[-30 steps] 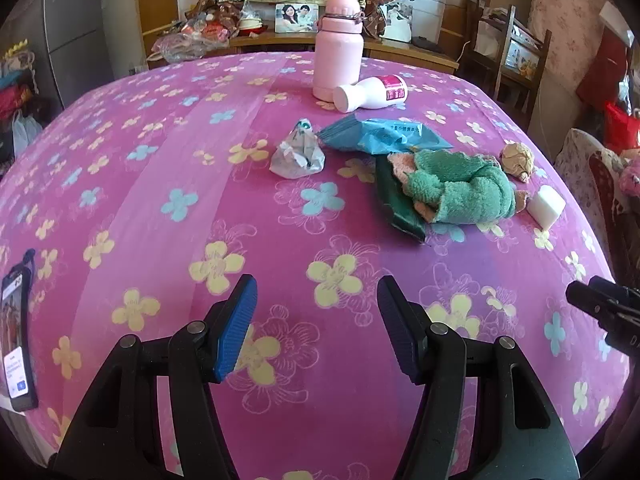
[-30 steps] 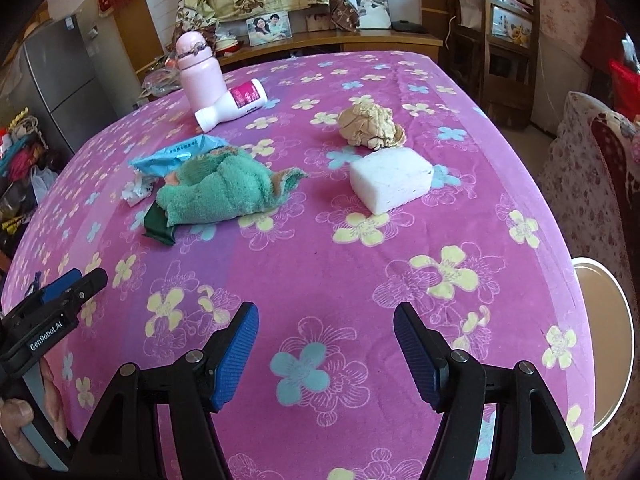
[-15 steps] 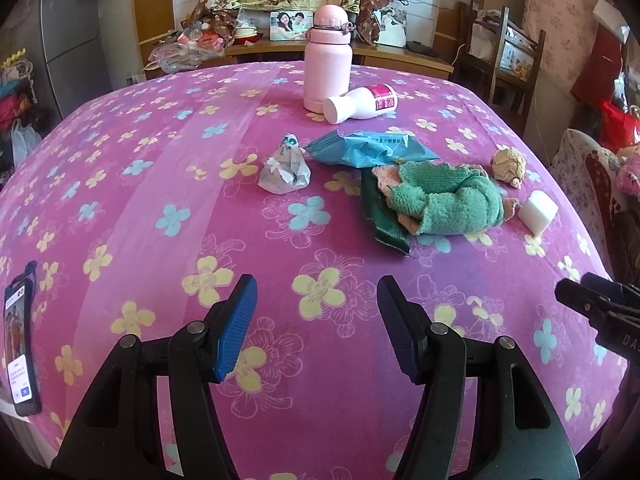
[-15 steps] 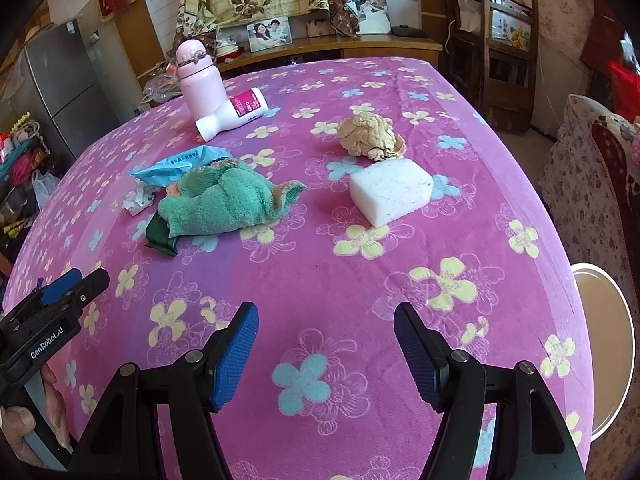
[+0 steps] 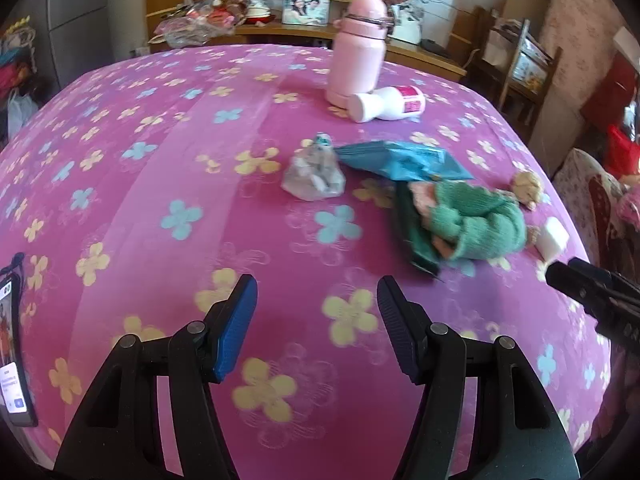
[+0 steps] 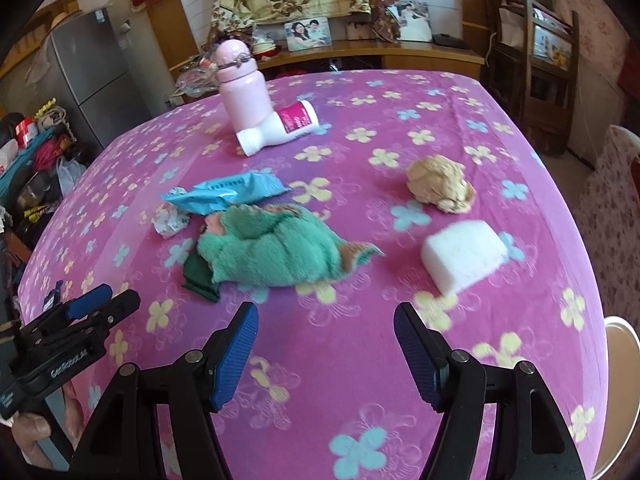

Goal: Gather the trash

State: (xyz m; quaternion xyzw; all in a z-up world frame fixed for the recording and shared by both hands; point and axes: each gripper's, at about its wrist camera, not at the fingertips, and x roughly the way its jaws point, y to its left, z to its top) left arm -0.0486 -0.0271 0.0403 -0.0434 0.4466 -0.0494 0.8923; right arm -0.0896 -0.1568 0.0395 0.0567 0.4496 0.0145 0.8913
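Observation:
On the pink flowered table lie a crumpled grey wrapper (image 5: pixel 314 174) (image 6: pixel 171 219), a blue packet (image 5: pixel 400 160) (image 6: pixel 228 194), a dark green packet (image 5: pixel 418 232) under a green towel (image 5: pixel 476 220) (image 6: pixel 276 250), a crumpled brown paper ball (image 6: pixel 440 184) (image 5: pixel 528 188) and a white foam block (image 6: pixel 464 256) (image 5: pixel 554 238). My left gripper (image 5: pixel 316 320) is open and empty, short of the grey wrapper. My right gripper (image 6: pixel 326 344) is open and empty, short of the towel and the block.
A pink flask (image 5: pixel 358 66) (image 6: pixel 242 90) stands at the back with a white bottle (image 5: pixel 386 104) (image 6: pixel 280 128) lying against it. A phone (image 5: pixel 12 356) lies at the table's left edge. A round bin rim (image 6: pixel 620 400) shows beyond the right edge. A wooden chair (image 6: pixel 536 76) stands behind.
Both grippers have moved forward over the table toward the items, which now look larger and nearer. Both stay open.

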